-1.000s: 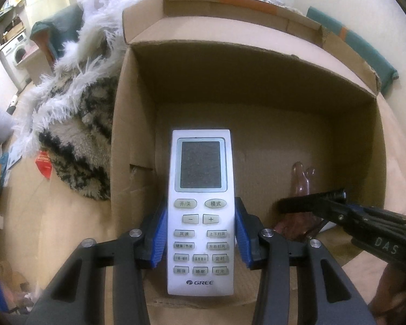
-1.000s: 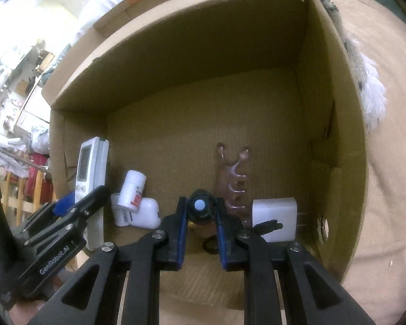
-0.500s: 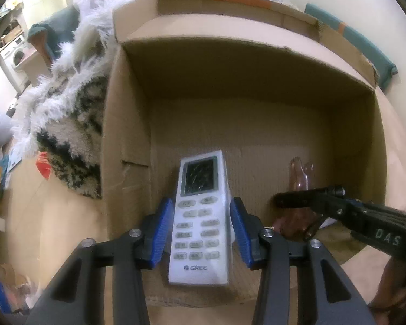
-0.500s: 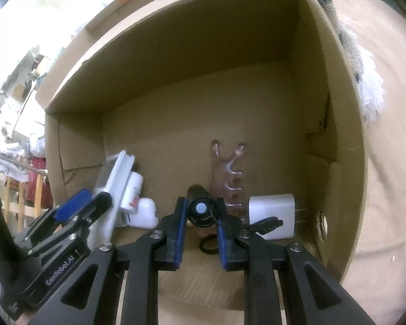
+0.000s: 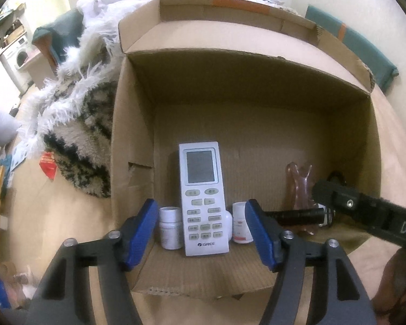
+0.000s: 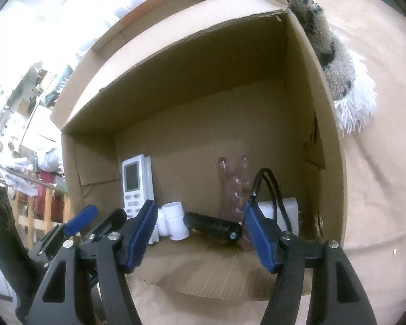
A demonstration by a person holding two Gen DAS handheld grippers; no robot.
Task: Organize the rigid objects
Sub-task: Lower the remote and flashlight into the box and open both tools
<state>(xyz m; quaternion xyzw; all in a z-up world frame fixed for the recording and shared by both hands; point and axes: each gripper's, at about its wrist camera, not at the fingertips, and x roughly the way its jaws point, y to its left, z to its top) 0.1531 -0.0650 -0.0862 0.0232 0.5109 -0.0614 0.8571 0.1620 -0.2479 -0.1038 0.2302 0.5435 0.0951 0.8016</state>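
leaning upright in the box (image 5: pixel 138 124), the remote (image 5: pixel 203 197) stands freed; both grippers' jaws have just spread, left gripper (image 5: pixel 200 233) and right gripper (image 6: pixel 197 230) leaving the flashlight (image 6: pixel 213 226) lying flat.

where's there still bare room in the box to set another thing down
Free: the cardboard box floor at the front, between the open flap edge and the row of things. Crowded: the back, where the remote control, pill bottles, flashlight, pink hair clip and white charger stand.
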